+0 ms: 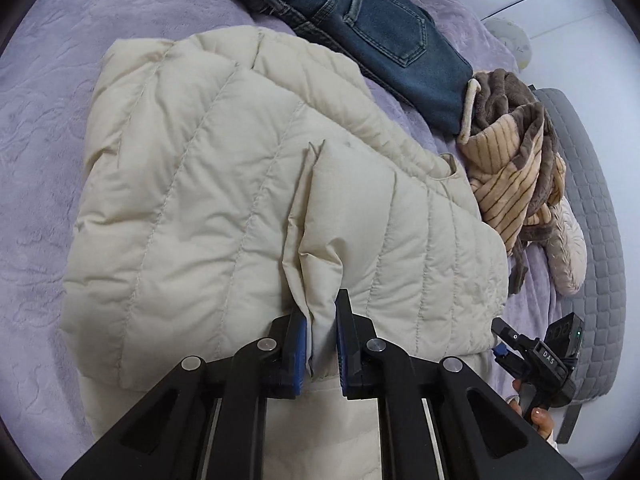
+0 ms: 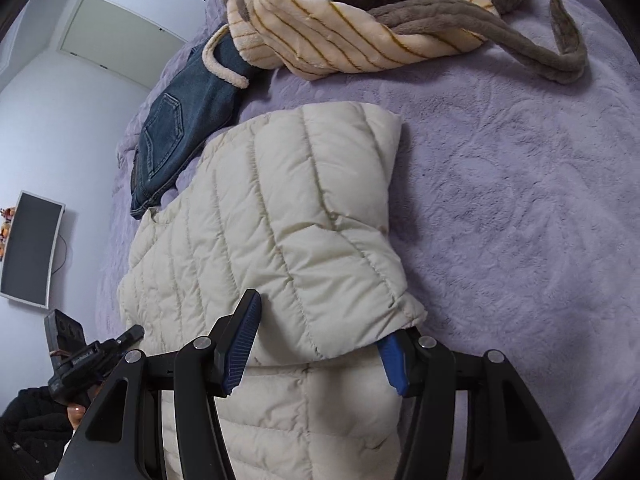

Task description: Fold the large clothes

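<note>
A soft purple bed cover (image 1: 36,128) fills the left wrist view, with a pale wall behind it. The cream puffy jacket (image 1: 192,184) lies in the middle of the bed, partly folded into a thick bundle. Behind the jacket lie blue jeans (image 1: 372,28), and to the jacket's right sits a striped fleecy robe (image 1: 512,168). The left gripper (image 1: 322,340) is nearly closed, and its blue pads pinch a thin flap at the jacket's near edge. The other gripper (image 1: 532,356) shows at the jacket's lower right, held by a hand (image 1: 540,420).

In the right wrist view the same purple cover (image 2: 520,200) spreads out, with a dark screen (image 2: 34,248) on the wall far left of the jacket. The jacket (image 2: 280,220) lies just in front of the right gripper (image 2: 316,356). That gripper is about half open. Its blue pads sit on both sides of the jacket's near corner, and the right pad is tucked under the edge. It is hard to tell if they press the cloth.

The step looks like grabbing the near edge for another fold. Next, the right gripper likely needs a firm hold, then both should lift together and carry the edge over the jacket evenly, because puffy cloth springs back.
</note>
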A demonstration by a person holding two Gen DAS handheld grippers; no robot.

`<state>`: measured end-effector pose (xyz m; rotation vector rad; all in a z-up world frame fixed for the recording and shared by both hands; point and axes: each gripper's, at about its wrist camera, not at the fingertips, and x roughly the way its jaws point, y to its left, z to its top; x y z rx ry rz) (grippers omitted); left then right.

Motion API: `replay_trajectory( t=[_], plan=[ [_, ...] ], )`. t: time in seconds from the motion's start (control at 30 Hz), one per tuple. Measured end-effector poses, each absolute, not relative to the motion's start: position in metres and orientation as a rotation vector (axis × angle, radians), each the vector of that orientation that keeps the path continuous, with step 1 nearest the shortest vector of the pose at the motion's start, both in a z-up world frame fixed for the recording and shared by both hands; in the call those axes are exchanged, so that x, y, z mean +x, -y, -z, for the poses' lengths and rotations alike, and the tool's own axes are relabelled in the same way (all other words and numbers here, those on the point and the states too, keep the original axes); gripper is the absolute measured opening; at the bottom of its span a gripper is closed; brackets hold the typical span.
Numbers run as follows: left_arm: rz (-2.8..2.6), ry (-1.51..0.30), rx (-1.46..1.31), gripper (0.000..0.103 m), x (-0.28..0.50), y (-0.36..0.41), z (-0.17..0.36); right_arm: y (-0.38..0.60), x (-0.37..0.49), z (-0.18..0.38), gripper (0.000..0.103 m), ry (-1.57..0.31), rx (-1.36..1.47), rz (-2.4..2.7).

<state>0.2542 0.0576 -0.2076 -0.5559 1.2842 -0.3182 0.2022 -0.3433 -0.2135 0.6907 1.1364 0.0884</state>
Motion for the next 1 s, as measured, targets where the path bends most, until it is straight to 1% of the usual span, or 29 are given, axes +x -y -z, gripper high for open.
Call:
replay_trajectory(
  t=[0.1, 0.27, 0.33, 0.37, 0.4, 0.43, 0.47, 0.6, 0.73, 0.8, 0.83, 0.87, 1.0],
  plan=[
    [0.302, -1.274, -0.536, 0.014, 0.256, -0.056, 0.209, 0.345, 0.205, 0.223, 0.060, -1.160, 0.697, -0.090],
    [0.267, -1.277, -0.466, 0.014, 0.256, -0.055, 0.196, 0.340, 0.200, 0.220, 0.060, -1.167, 0.670, -0.104],
    [0.247, -1.276, -0.449, 0.016, 0.254, -0.059, 0.190, 0.339, 0.199, 0.218, 0.060, -1.173, 0.671, -0.109],
    [0.234, -1.277, -0.435, 0.033, 0.253, -0.061, 0.186, 0.340, 0.197, 0.217, 0.060, -1.175, 0.676, -0.111],
    [0.211, -1.268, -0.418, 0.064, 0.251, -0.063, 0.181, 0.341, 0.194, 0.216, 0.060, -1.178, 0.682, -0.114],
    [0.186, -1.237, -0.400, 0.072, 0.248, -0.067, 0.175, 0.343, 0.189, 0.214, 0.060, -1.181, 0.683, -0.116],
    [0.176, -1.200, -0.377, 0.074, 0.244, -0.071, 0.167, 0.345, 0.183, 0.212, 0.060, -1.186, 0.680, -0.119],
    [0.149, -1.161, -0.313, 0.074, 0.243, -0.078, 0.151, 0.354, 0.162, 0.198, 0.060, -1.196, 0.660, -0.130],
    [0.133, -1.133, -0.249, 0.074, 0.255, -0.068, 0.146, 0.377, 0.150, 0.179, 0.059, -1.120, 0.663, -0.076],
    [0.133, -1.130, -0.225, 0.074, 0.264, -0.057, 0.147, 0.388, 0.158, 0.175, 0.037, -1.087, 0.696, -0.053],
    [0.136, -1.128, -0.222, 0.074, 0.268, -0.051, 0.149, 0.392, 0.166, 0.175, 0.022, -1.080, 0.728, -0.056],
    [0.139, -1.125, -0.219, 0.074, 0.272, -0.045, 0.151, 0.395, 0.175, 0.176, 0.018, -1.069, 0.763, -0.061],
    [0.111, -1.140, -0.136, 0.074, 0.280, -0.022, 0.172, 0.388, 0.215, 0.174, 0.016, -1.034, 0.746, -0.092]
  ],
)
